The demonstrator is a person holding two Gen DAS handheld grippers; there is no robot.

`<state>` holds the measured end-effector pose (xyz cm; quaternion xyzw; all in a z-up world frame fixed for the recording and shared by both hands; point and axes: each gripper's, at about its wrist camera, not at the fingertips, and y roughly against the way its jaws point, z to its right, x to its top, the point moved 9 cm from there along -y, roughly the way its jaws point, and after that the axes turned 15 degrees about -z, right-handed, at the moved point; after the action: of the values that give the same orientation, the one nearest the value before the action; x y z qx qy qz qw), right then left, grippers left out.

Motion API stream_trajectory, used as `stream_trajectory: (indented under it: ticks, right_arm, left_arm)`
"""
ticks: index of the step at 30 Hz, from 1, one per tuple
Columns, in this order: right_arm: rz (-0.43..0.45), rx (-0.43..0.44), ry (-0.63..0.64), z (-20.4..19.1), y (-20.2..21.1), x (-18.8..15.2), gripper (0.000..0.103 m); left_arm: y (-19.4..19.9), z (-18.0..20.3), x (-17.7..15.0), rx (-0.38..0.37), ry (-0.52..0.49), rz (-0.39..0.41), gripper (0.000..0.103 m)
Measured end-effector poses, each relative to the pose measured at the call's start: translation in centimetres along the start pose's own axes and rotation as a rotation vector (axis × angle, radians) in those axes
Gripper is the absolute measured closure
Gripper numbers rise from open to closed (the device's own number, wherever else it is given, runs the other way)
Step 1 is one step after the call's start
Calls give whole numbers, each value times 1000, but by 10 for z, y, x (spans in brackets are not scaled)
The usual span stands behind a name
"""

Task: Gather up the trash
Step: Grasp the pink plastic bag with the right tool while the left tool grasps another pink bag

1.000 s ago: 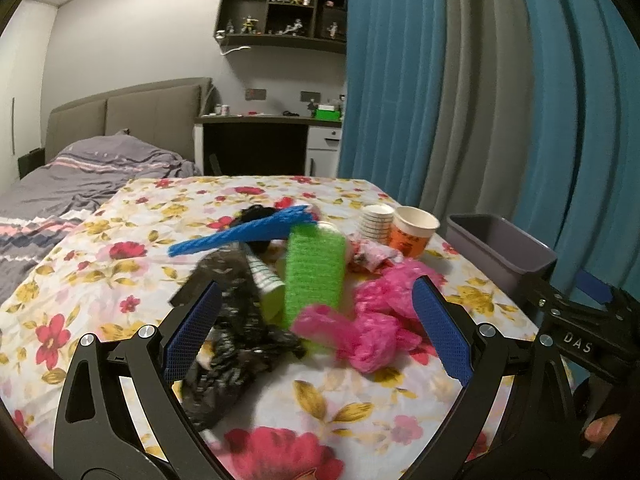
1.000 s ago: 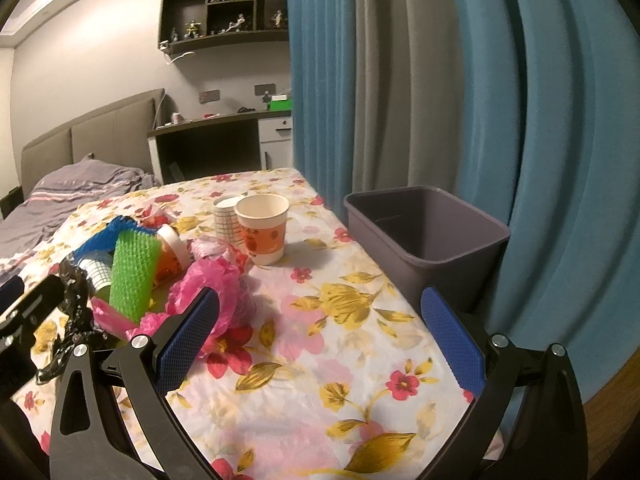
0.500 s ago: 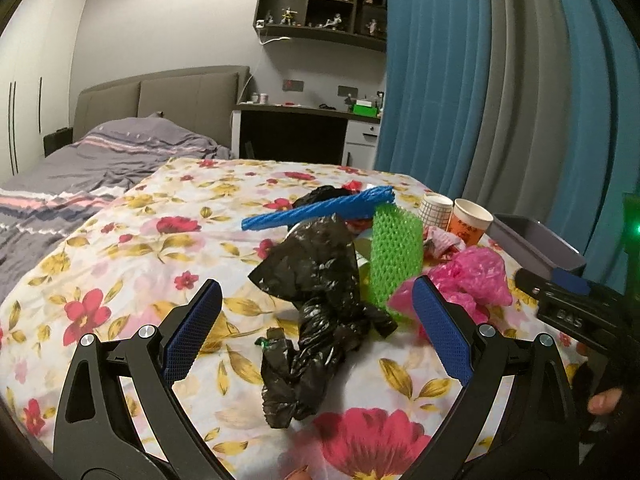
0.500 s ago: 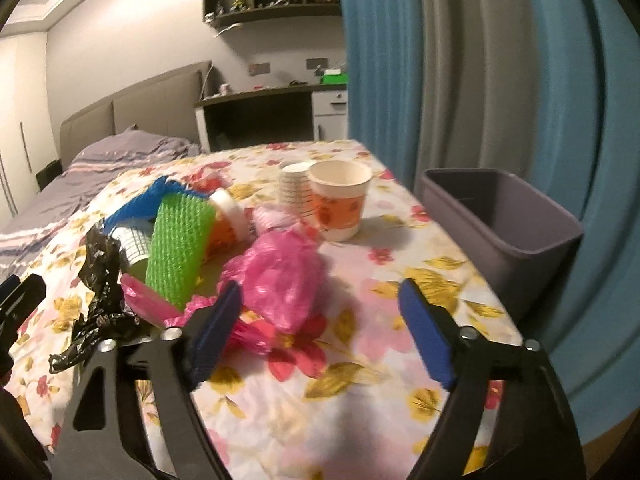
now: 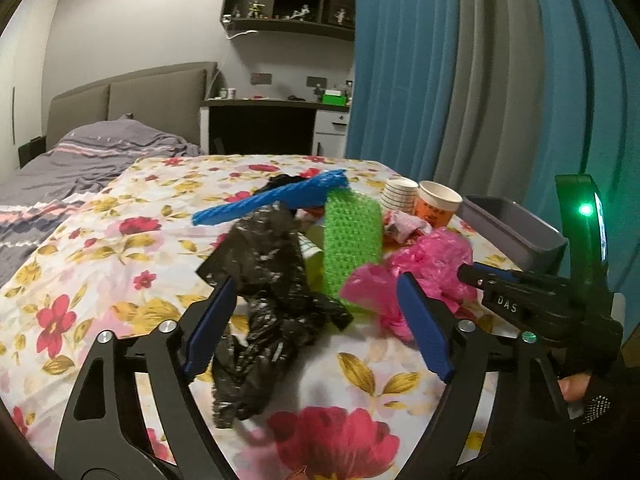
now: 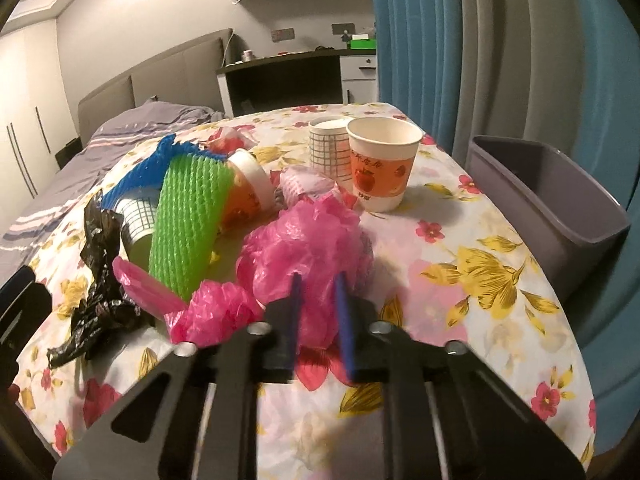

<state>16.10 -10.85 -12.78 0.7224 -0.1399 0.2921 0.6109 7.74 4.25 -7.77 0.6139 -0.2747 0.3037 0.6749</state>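
1. From the left wrist camera I saw my left gripper (image 5: 316,322) with its blue-padded jaws spread but closing; the crumpled black plastic bag (image 5: 268,304) lay between them on the flower-printed tablecloth (image 5: 92,264), and the pads did not yet press on it; behind the bag stood the green foam net sleeve (image 5: 352,240), with the blue foam net sleeve (image 5: 272,202) lying across the heap; the crumpled pink plastic bag (image 5: 424,272) lay to the right, by the right pad; two paper cups, one grid-patterned (image 5: 398,195) and one orange-printed (image 5: 438,204), stood farther back; the grey plastic bin (image 5: 516,232) sat at the table's right edge; the right gripper (image 5: 472,274) reached in from the right, its tips at the pink bag.

2. From the right wrist camera I saw my right gripper (image 6: 318,304) with its jaws nearly together and closing, pinching a fold of the pink bag (image 6: 308,248) between the pads; the green sleeve (image 6: 188,216) leaned to the left over a tipped orange cup (image 6: 244,196); the black bag (image 6: 100,276) trailed at the far left; the upright orange-printed cup (image 6: 380,164) touched the grid-patterned cup (image 6: 326,150) behind it; the grey bin (image 6: 560,216) stood empty on the right, well apart from the pink bag.
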Motion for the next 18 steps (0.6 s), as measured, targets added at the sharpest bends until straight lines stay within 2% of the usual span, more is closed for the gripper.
stream_trajectory:
  ticks: [1, 7, 11, 18]
  right_arm:
    - [8, -1, 3, 1, 3, -1, 97]
    - [55, -10, -11, 15, 24, -7, 98]
    - [84, -22, -25, 26, 38, -9, 98]
    - [102, -21, -51, 40, 47, -12, 98]
  left_arm:
    - [-1, 4, -1, -7, -5, -5, 27]
    - [-16, 33, -2, -69, -42, -50, 35]
    - [-30, 50, -1, -81, -65, -74, 39]
    - [-64, 67, -12, -70, -87, -192, 45]
